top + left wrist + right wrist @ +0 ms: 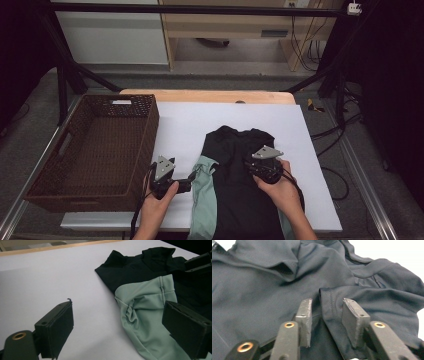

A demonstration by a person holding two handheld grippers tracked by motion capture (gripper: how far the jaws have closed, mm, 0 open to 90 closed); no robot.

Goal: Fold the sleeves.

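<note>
The shirt is soft knit cloth, matt black, with a smooth pale green sleeve showing stitched seams. The basket is rough brown wicker. A smooth, matt white sheet covers the table, whose edge is pale wood. The right gripper has matt black, slightly scuffed pads and brass-coloured rivets; its top plate is dull grey.
</note>
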